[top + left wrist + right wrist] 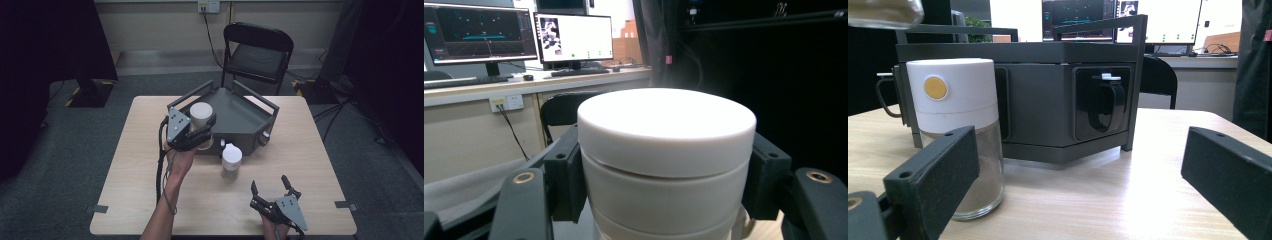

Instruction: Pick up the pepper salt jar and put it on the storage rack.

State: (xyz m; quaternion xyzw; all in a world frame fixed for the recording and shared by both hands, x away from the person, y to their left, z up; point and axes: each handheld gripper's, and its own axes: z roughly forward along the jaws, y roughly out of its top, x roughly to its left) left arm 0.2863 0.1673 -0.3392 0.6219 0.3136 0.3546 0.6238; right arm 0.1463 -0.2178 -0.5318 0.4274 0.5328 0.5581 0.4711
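Over the table (300, 150), high view: two jars, one grey rack (240, 117); left gripper (200, 131) clamps a white-lidded jar (201, 114) raised at the rack's near-left edge. Left gripper view: pads (569, 182) pressing both jar sides. Right gripper view: right gripper (1078, 175) jaws spread, second jar (955, 130) just left, bare tabletop ahead

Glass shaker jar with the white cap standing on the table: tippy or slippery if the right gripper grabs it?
The glass shaker jar with the white cap looks tall over a narrow base, so a high push may tip it. Its smooth glass is probably slippery and breakable. The brown powder sits low, likely steadying it.
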